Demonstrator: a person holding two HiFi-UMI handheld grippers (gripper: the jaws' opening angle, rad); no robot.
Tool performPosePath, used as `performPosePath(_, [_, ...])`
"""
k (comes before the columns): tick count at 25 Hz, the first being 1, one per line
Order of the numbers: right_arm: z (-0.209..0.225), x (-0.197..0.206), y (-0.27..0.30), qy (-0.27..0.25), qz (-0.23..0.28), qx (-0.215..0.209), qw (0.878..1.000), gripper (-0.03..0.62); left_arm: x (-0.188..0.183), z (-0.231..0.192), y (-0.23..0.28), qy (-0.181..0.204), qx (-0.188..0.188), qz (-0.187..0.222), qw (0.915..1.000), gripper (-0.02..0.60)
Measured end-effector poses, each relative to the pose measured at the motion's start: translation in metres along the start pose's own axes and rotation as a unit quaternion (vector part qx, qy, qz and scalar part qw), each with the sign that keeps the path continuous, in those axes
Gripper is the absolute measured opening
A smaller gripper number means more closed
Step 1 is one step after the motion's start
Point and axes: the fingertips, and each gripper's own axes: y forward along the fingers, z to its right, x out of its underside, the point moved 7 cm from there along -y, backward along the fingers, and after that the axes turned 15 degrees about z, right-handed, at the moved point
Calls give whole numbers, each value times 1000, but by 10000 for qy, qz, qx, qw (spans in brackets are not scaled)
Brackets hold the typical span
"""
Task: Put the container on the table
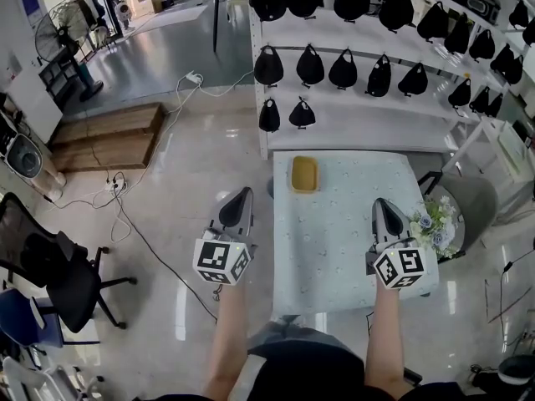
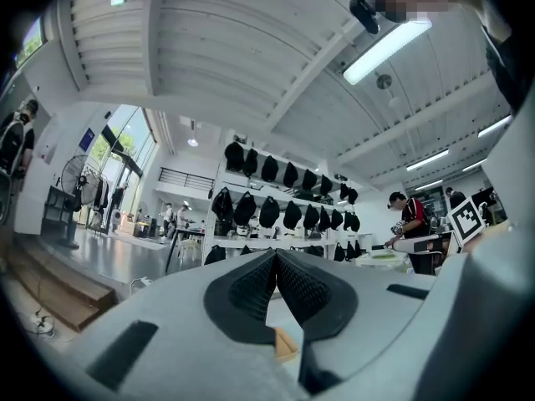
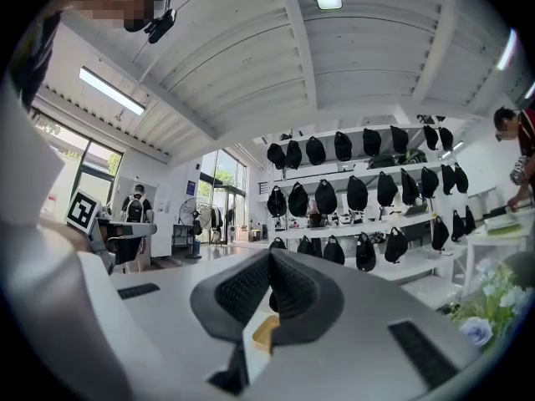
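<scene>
Yellow container [image 1: 303,174] sits at the far edge of the worktop [image 1: 351,241], left of its middle, well apart from both grippers. Left gripper [image 1: 242,195] held level over the floor [image 1: 167,190], just left of the worktop's near half — jaws closed tip to tip, nothing between them. Right gripper [image 1: 381,205] over the worktop's near right part, jaws likewise pressed together, empty. Flowers [image 1: 435,222] just right of it, past the worktop's edge. Shelf rack [image 1: 368,124] hung with black bags [image 1: 343,69] beyond the far end.
</scene>
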Motion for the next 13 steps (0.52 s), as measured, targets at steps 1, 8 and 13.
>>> performPosePath(1, [0, 0, 0, -3, -7, -8, 10000, -3, -1, 0, 0, 1, -1, 3, 10000, 2])
performPosePath(8, [-1, 0, 1, -6, -27, -67, 10000, -3, 1, 3, 1, -18, -10, -4, 10000, 2])
performPosePath(13, [-2, 3, 0, 16, -40, -79, 10000, -3, 6, 2, -2, -53, -23, -30, 10000, 2])
